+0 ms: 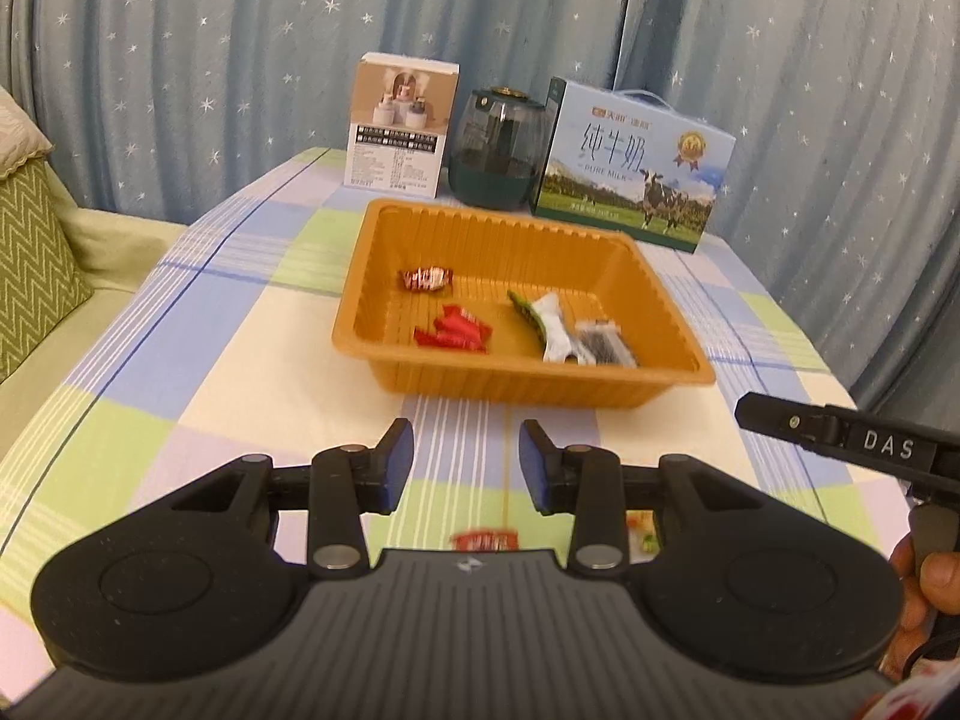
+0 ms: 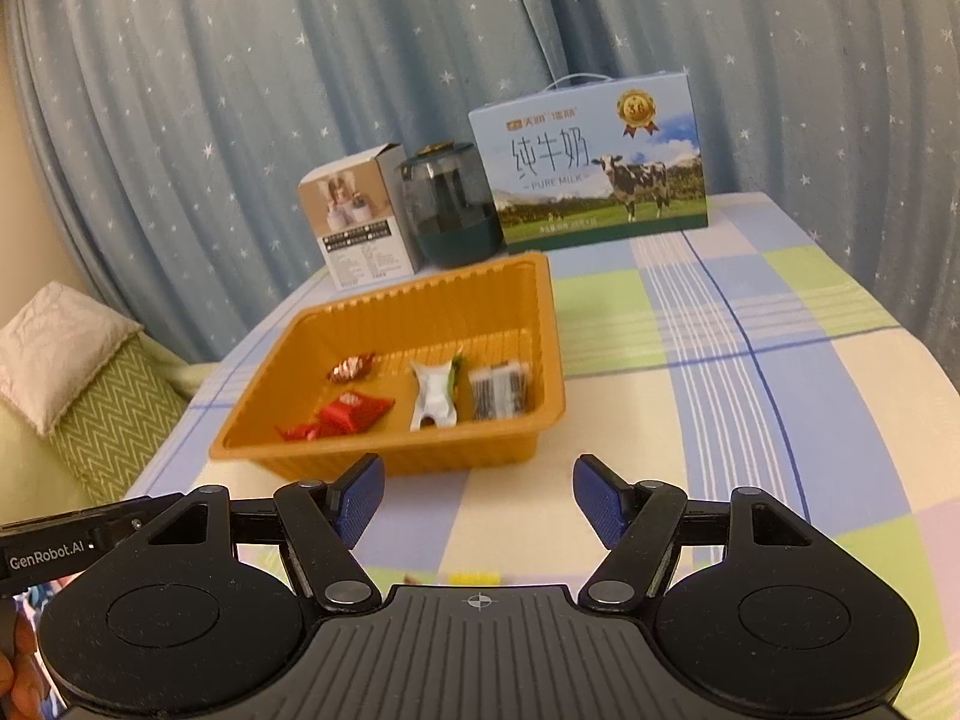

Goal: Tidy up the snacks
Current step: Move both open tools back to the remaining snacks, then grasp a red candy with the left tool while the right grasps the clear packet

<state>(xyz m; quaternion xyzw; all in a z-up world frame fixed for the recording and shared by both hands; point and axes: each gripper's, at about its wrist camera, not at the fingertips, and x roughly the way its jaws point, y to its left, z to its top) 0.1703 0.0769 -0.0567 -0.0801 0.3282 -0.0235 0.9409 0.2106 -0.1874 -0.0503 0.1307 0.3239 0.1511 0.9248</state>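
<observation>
Your snacks sit in the orange tray (image 1: pixel 384 360) on the bench (image 1: pixel 240 324), which wears a checked cloth: a twisted brown-and-white candy (image 1: pixel 426 278) toward the tray's far wall, two red wrappers (image 1: pixel 454 331) nearer its front wall, a white-and-green packet (image 1: pixel 549 324) beside them, and a dark clear-wrapped packet (image 1: pixel 603 345) touching that one in the tray's front corner. Just short of the tray's front wall, a red-labelled snack (image 1: pixel 485 539) lies blurred on the cloth, and a yellow and green bit (image 1: pixel 642 525) peeks out beside it. Your left gripper (image 1: pixel 467 461) hovers just in front of the tray, its fingers (image 1: pixel 396 468) parted a little and holding nothing. Your right gripper (image 2: pixel 478 495) hangs beside it, also before the tray, fingers spread wider and empty. Behind the tray stand a white carton (image 1: pixel 399 123), a dark green jar (image 1: pixel 498 147) and a milk box (image 1: pixel 630 168), with a starred blue curtain (image 1: pixel 180 60) beyond them.
</observation>
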